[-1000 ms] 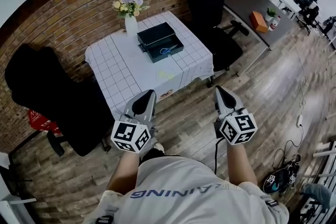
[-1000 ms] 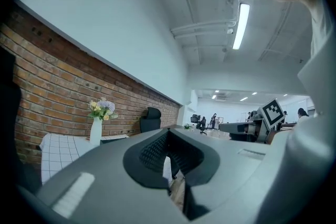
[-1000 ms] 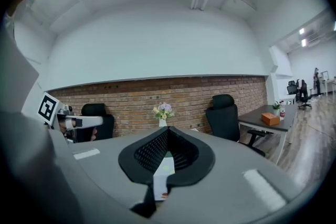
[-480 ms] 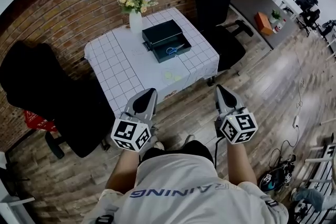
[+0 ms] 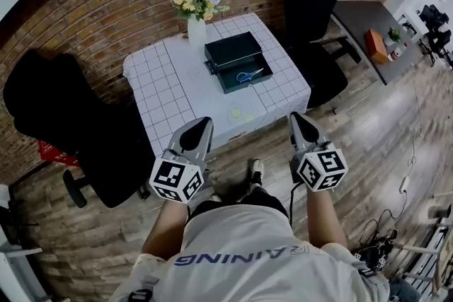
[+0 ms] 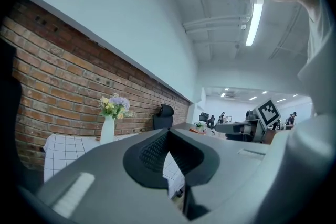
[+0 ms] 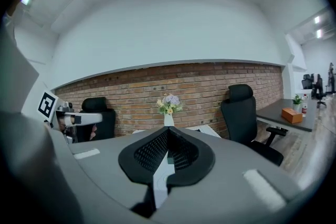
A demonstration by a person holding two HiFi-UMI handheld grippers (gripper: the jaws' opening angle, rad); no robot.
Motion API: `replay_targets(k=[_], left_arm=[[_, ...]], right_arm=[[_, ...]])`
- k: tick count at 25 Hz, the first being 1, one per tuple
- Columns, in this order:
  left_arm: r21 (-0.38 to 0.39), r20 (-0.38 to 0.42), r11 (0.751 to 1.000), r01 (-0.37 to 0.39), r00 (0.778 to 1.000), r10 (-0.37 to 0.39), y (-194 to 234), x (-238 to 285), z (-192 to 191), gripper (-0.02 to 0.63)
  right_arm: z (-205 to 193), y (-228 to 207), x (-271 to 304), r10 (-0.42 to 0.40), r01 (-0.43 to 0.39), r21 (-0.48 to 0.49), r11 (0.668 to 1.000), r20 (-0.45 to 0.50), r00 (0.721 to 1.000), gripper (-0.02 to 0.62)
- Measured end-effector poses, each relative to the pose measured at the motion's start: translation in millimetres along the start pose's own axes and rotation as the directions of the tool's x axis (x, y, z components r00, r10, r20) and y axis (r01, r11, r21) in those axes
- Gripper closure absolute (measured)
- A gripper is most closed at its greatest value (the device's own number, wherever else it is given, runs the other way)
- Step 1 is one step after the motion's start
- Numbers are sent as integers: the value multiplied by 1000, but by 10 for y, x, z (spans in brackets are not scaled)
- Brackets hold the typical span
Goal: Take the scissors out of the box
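Two closed sets of fingers: left gripper (image 5: 202,125) and right gripper (image 5: 297,120), each tip to tip with nothing between, held low, short of the checked counter (image 5: 170,88). Blue-handled scissors (image 5: 248,76) inside the open dark box (image 5: 232,49) there, near the vase of flowers (image 5: 197,30). Black chairs (image 5: 64,117) on both sides.

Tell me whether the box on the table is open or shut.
Open: the box shows its inside, with the scissors lying in it.
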State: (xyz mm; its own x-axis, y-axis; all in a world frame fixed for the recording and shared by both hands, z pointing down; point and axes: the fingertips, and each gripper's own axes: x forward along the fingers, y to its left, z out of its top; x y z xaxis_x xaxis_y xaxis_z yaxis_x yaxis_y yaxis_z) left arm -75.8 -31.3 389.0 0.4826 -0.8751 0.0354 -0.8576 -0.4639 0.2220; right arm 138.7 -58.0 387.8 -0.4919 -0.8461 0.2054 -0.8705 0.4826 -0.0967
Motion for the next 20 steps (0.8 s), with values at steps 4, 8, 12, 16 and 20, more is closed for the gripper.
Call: replay_targets(k=[4, 8, 12, 16, 20], left_arm=[[5, -5, 999, -39, 999, 39, 68, 362, 20, 602], [11, -1, 997, -72, 997, 72, 70, 827, 108, 602], [19, 4, 994, -109, 994, 109, 34, 1266, 170, 603], [16, 5, 985, -170, 985, 170, 35, 1634, 148, 602], [18, -11, 972, -233, 972, 234, 27, 1848, 59, 603]], right_arm=[[98, -289, 366, 46, -46, 0, 999, -2, 999, 578], [210, -665, 670, 90, -90, -3, 996, -12, 996, 578], [288, -1092, 925, 127, -126, 6, 992, -22, 992, 578], [310, -1498, 1165, 168, -168, 13, 986, -34, 985, 578], [257, -1825, 1421, 213, -212, 26, 977, -56, 975, 578]])
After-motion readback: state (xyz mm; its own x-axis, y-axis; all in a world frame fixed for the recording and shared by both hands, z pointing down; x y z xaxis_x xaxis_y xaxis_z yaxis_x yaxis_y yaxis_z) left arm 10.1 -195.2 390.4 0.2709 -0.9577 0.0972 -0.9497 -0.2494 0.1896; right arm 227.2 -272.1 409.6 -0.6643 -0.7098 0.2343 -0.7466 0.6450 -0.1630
